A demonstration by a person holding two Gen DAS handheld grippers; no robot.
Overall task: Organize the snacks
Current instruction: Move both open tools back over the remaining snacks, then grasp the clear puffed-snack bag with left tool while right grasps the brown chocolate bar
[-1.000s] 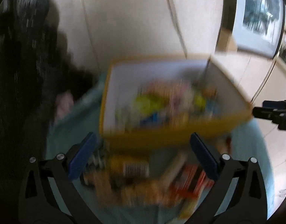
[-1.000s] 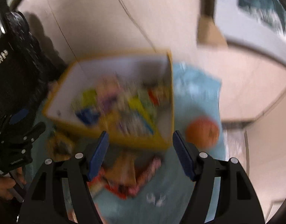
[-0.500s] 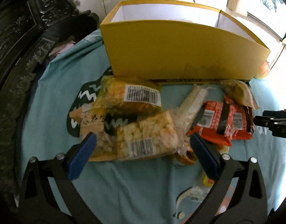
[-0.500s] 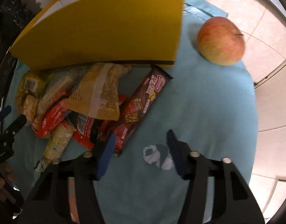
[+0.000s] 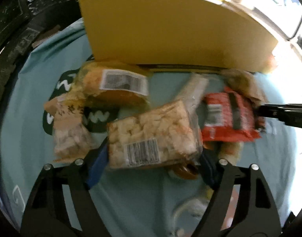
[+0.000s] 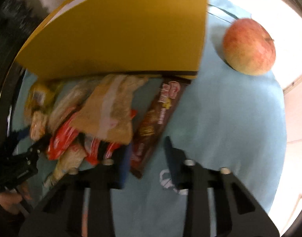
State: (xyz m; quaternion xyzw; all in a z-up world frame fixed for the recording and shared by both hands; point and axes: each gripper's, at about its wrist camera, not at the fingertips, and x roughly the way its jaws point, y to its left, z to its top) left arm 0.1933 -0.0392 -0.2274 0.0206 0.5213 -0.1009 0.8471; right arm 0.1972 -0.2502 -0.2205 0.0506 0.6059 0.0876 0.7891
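Note:
A yellow box (image 5: 170, 31) stands on a teal cloth (image 5: 22, 118), with a pile of snack packets in front of it. My left gripper (image 5: 151, 165) is open, its fingers on either side of a clear packet of pale puffed snack (image 5: 151, 136). Beside it lie an orange packet (image 5: 115, 86) and a red packet (image 5: 227, 118). My right gripper (image 6: 147, 156) is open, its fingers on either side of the near end of a brown chocolate bar (image 6: 156, 120). A tan packet (image 6: 111, 106) lies to the left of the bar. The box's inside is hidden.
An apple (image 6: 249, 47) sits on the cloth right of the box (image 6: 121, 31). Dark carved furniture (image 5: 14, 13) stands at the left. The right gripper's tip shows at the right edge of the left wrist view (image 5: 285, 114). Pale floor lies beyond the cloth.
Both grippers have dropped from above the box down to the pile and moved in. The left fingers now flank the puffed snack packet and the right fingers flank the chocolate bar.

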